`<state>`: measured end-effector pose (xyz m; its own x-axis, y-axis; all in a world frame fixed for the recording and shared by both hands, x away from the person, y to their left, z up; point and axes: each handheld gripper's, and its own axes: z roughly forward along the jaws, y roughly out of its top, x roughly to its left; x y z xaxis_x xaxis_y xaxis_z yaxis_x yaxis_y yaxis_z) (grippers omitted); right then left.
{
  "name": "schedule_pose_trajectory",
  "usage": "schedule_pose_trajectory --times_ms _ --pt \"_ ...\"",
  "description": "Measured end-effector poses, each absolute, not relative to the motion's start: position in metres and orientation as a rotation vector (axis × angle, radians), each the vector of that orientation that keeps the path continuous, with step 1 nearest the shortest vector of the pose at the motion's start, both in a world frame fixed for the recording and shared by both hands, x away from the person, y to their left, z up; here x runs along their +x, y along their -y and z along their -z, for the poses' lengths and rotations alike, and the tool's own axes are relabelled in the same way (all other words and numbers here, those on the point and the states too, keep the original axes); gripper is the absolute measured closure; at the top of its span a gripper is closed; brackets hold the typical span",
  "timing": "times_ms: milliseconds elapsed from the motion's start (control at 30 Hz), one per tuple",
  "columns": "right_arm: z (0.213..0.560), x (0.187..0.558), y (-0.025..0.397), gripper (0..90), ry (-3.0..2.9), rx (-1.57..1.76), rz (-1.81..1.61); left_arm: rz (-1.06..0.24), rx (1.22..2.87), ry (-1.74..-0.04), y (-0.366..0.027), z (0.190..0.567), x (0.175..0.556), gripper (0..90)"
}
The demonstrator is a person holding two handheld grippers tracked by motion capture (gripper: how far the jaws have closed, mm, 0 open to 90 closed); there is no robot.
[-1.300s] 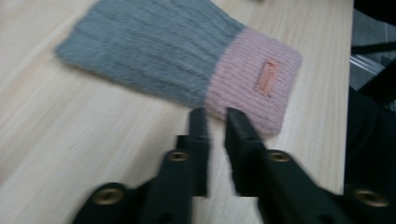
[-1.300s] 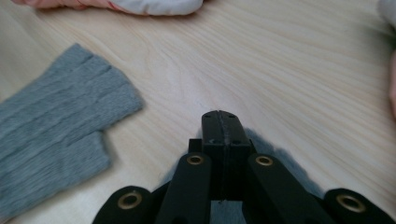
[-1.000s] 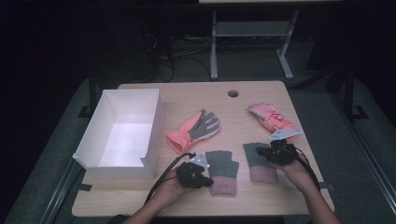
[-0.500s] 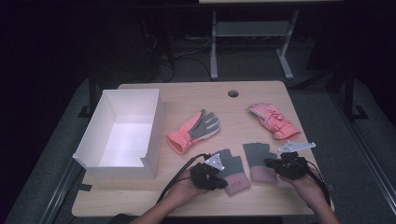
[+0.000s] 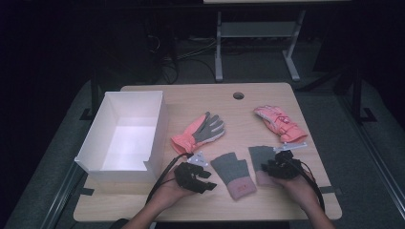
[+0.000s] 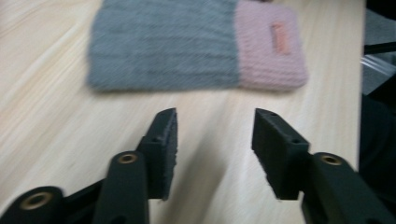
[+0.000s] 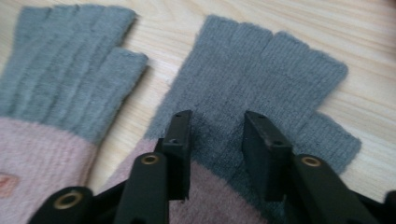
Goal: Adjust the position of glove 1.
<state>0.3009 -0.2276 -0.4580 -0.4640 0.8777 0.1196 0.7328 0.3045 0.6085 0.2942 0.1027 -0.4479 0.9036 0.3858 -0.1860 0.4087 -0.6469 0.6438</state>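
- Two grey knitted fingerless gloves with pink cuffs lie side by side on the wooden table point(image 5: 267, 102).
- Left gripper point(image 6: 214, 135) gapes beside the left glove point(image 6: 196, 44).
- Right gripper point(image 7: 215, 135) gapes over the right glove point(image 7: 261, 84), unclamped.

Left knit glove point(image 6: 196, 44) blurred, top edge cropped; right knit glove's cuff point(image 7: 205, 196) behind jaws
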Motion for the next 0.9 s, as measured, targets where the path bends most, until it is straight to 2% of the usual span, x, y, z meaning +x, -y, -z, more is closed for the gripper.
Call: schedule_pose_trajectory --times_ms 33,133,200,633,900 --pt "0.458 0.300 0.226 66.4 -2.331 1.463 -0.879 0.034 2.343 -0.574 -0.105 0.449 0.295 47.9" --pt "0.458 0.299 0.223 81.7 -2.327 1.431 -0.836 0.020 2.346 -0.589 -0.107 0.449 0.296 46.5" --pt "0.459 0.300 0.225 84.6 -2.338 1.419 -0.854 0.013 2.347 -0.584 -0.107 0.449 0.297 45.8" --pt "0.445 0.302 0.243 86.4 -2.398 1.371 -1.030 0.000 2.315 -0.601 -0.115 0.449 0.303 37.2" --pt "0.425 0.294 0.221 86.3 -2.486 1.254 -1.140 -0.025 2.295 -0.631 -0.122 0.447 0.306 30.9"
